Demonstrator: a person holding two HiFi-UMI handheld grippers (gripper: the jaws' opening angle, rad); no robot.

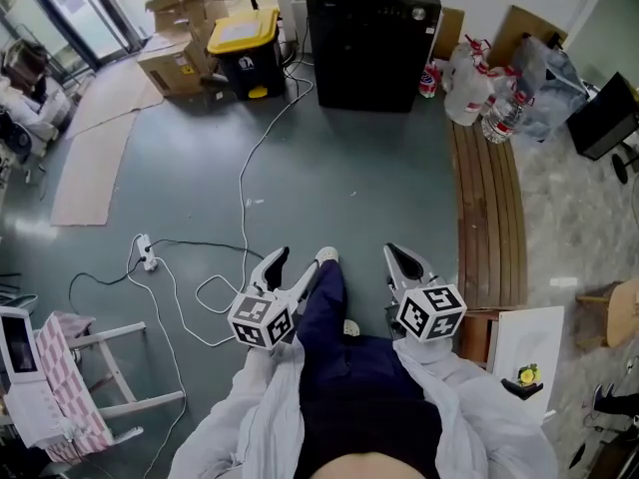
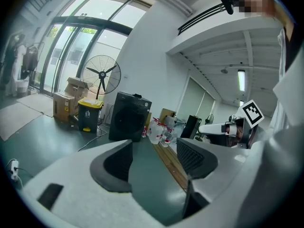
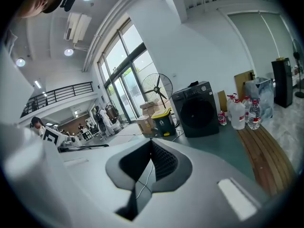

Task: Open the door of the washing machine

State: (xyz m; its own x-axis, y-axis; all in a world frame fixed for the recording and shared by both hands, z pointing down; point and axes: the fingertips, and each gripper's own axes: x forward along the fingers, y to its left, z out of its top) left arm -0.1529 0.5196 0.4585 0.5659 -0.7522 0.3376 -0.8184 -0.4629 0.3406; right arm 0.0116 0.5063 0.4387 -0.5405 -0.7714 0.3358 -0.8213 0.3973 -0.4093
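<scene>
Nearest, the left tongs (image 1: 295, 267) are spread. Their two matte black pads, one smooth and one ribbed, have only bare floor showing in the gap. The right tongs (image 1: 402, 260) are pressed together at their tips into a narrow wedge and pinch nothing. Both have smooth pale grey plastic shells, and each carries a cube of black-and-white square markers (image 1: 262, 319) above loose, light grey sleeves (image 1: 255, 407).

Between the two tools a leg in dark navy cloth ends in a white shoe (image 1: 326, 255). The floor (image 1: 349, 188) is smooth grey-green with a dull sheen. A thin white cable (image 1: 245, 183) loops across it from a white power strip (image 1: 148, 255) toward the far wall. On the right, a strip of long, slightly curved wooden slats (image 1: 486, 218) edges the floor.

The floor straight ahead is open, apart from that cable, as far as the washing machine (image 1: 372, 43). It is a boxy black machine standing well apart from both tools against the far wall. Its round door (image 3: 196, 112) sits flush in the front, dark and glossy.

Just beside it on the left stand a black bin with a yellow lid (image 1: 245, 53) and brown cardboard boxes (image 1: 180, 63). On its right are clear plastic water bottles (image 1: 467, 88). A round cage fan (image 2: 101, 75) rises behind the boxes.
</scene>
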